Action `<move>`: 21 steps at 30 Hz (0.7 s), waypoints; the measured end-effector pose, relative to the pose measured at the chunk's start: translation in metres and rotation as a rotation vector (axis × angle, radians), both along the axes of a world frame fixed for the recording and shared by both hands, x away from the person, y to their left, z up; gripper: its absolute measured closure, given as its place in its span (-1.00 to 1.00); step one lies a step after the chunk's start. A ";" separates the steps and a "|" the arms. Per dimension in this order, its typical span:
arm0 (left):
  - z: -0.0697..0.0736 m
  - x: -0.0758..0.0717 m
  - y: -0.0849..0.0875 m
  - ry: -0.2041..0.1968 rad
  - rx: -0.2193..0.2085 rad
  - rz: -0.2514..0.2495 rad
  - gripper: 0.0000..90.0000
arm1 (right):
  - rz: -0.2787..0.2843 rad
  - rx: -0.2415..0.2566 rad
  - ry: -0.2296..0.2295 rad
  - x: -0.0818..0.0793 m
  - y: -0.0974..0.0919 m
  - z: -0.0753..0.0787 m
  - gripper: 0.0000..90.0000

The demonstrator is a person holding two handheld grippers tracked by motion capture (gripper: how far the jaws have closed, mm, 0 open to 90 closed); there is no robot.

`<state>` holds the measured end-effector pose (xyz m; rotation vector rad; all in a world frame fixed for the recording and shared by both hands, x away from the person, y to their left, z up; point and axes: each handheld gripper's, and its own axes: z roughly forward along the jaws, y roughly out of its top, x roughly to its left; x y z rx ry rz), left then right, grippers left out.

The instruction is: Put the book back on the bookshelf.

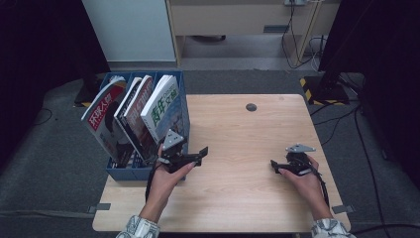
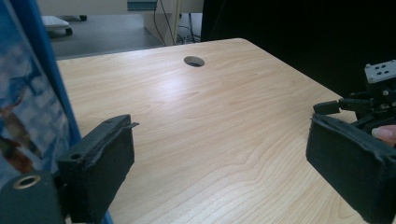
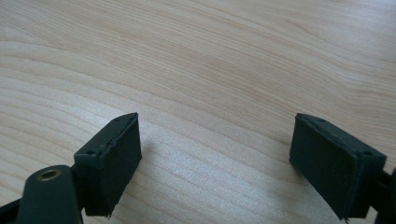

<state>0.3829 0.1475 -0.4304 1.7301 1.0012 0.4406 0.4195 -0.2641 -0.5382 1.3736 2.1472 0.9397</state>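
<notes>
Forearms in patterned sleeves are reaching in from the near edge, each hand carrying a gripper. Sitting just beside the blue file rack (image 1: 184, 106), the left gripper (image 1: 204, 150) is holding its jaws spread wide with nothing between them, only bare wood showing past the pads. Inside the rack, three magazines (image 1: 132, 114) are leaning leftward in their slots, the white-and-green one (image 1: 163, 106) standing nearest that gripper. Judging by this, the filing step is looking finished for that magazine, and the hand is pulling clear of the rack. Next would call for backing off without nudging the rack wall. Off to the right, well apart, the right gripper (image 1: 272, 163) is resting low over the table (image 1: 237, 188), jaws likewise released and empty. Light wood grain is running across the tabletop, a cable hole (image 1: 251, 107) lying near its far edge; grey carpet, black curtains and trailing cables are surrounding it.
</notes>
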 end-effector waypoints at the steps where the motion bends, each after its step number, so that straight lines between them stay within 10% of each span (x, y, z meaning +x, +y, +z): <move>1: 0.000 0.000 -0.002 0.002 -0.003 -0.006 -0.83 | 0.003 -0.001 0.000 0.000 0.000 0.000 -0.63; 21: -0.002 0.012 -0.029 0.019 0.030 -0.062 -0.87 | 0.002 -0.002 0.000 0.000 0.000 0.000 -0.63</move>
